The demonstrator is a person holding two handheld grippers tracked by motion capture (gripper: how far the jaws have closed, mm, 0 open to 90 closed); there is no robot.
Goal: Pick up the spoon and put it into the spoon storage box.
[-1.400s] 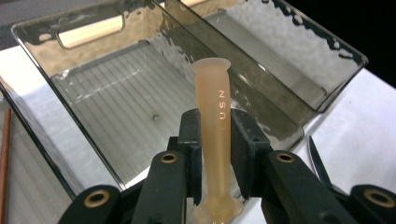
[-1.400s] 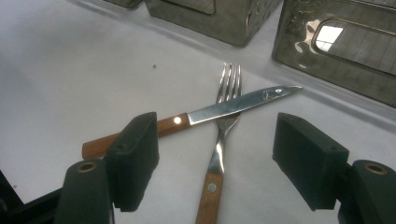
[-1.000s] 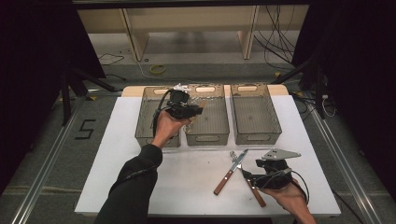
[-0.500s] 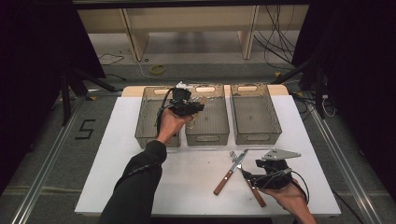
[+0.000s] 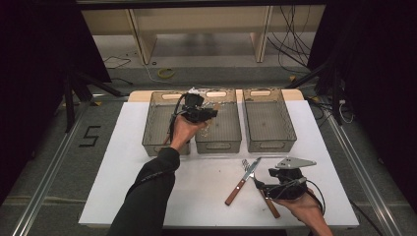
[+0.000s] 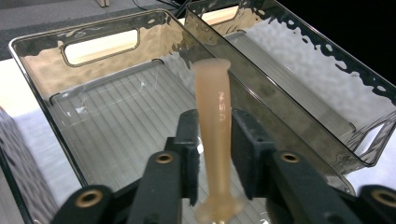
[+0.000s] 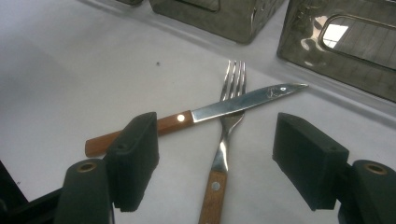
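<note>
My left gripper [image 5: 205,113] hangs over the middle clear bin [image 5: 231,143]. A translucent tan plastic utensil handle [image 6: 215,126] stands upright between its pads [image 6: 189,154], above the bin's ribbed floor. The jaws have just been opening and the handle looks loose between them. My right gripper [image 5: 263,186] rests low at the table's front right, open. Just ahead of it lie a wooden-handled knife [image 7: 224,108] and a wooden-handled fork [image 7: 223,144], crossed, with the knife on top. The fork's handle runs between the open jaws and touches neither pad.
Three clear bins stand in a row at the back of the white table [image 5: 147,196]: left [image 5: 156,129], middle and right [image 5: 268,120]. All three look empty. Beyond the table's edges are a grey floor and dark stands.
My left gripper has shifted slightly to the right and a little lower over the bins. The right gripper, the knife and the fork have not moved.
</note>
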